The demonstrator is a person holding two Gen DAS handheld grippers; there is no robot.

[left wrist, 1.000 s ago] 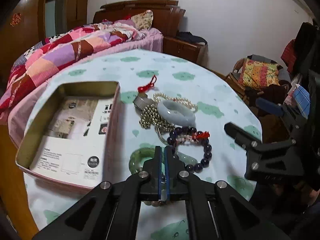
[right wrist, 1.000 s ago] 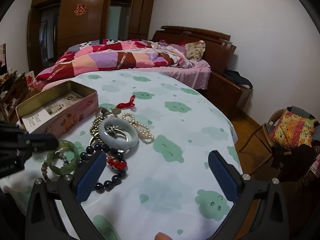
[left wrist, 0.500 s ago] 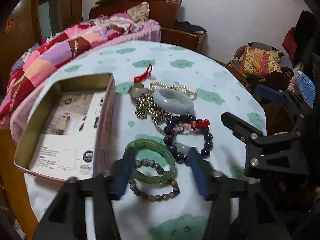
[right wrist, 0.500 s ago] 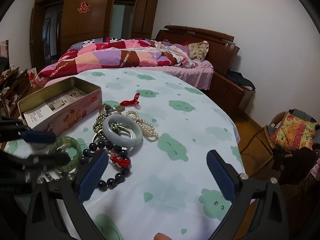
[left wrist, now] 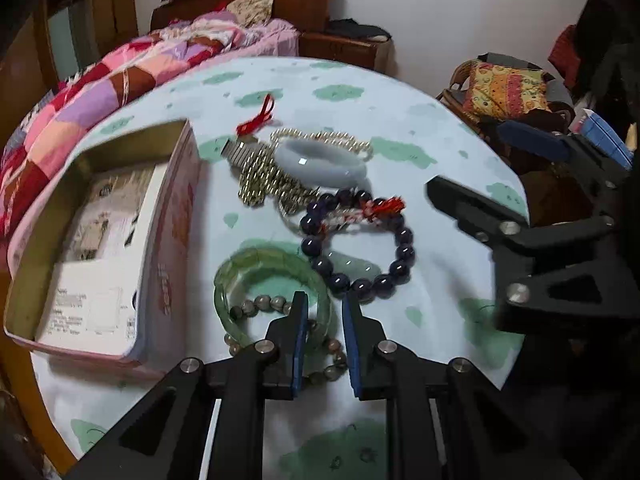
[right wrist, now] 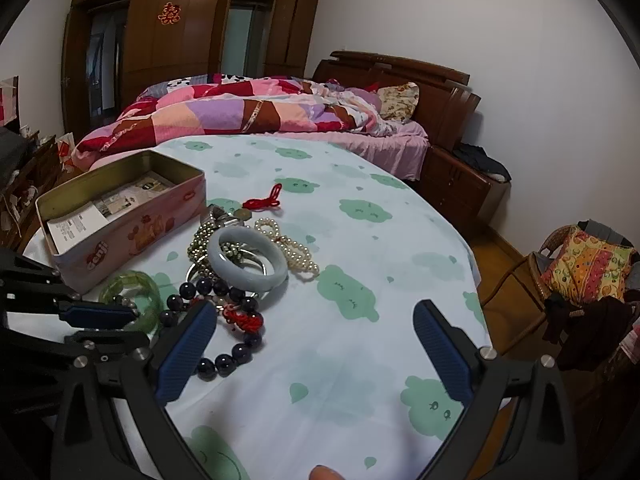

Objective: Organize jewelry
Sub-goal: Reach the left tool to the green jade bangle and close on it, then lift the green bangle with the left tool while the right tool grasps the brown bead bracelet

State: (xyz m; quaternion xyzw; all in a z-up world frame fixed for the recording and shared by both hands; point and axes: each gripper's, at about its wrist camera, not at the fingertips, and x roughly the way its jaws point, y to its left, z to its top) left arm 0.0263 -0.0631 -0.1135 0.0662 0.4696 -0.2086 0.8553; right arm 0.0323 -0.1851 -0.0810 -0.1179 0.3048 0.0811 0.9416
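A pile of jewelry lies on the round table (left wrist: pixel 400 112). A green bangle (left wrist: pixel 240 268) lies nearest me, over a grey bead bracelet (left wrist: pixel 264 303). My left gripper (left wrist: pixel 323 312) has its jaws narrowed around the bangle's near rim, with a small gap still showing. Beyond lie a dark purple bead bracelet (left wrist: pixel 400 248), a pale grey bangle (left wrist: pixel 320 160), a pearl string (left wrist: pixel 344 140) and a gold bead chain (left wrist: pixel 260 184). An open pink tin (left wrist: pixel 176 216) stands to the left. My right gripper (right wrist: pixel 316 344) is wide open and empty above the table's near edge.
A red knotted cord (right wrist: pixel 266 199) lies behind the pile. The tin (right wrist: pixel 132 236) holds printed paper. A bed with a patchwork quilt (right wrist: pixel 240 112) is beyond the table. A chair with a yellow cushion (right wrist: pixel 588 268) stands at the right.
My left gripper opened from fully shut, then moved forward and narrowed around the green bangle's near rim. My right gripper stayed open and nearly still.
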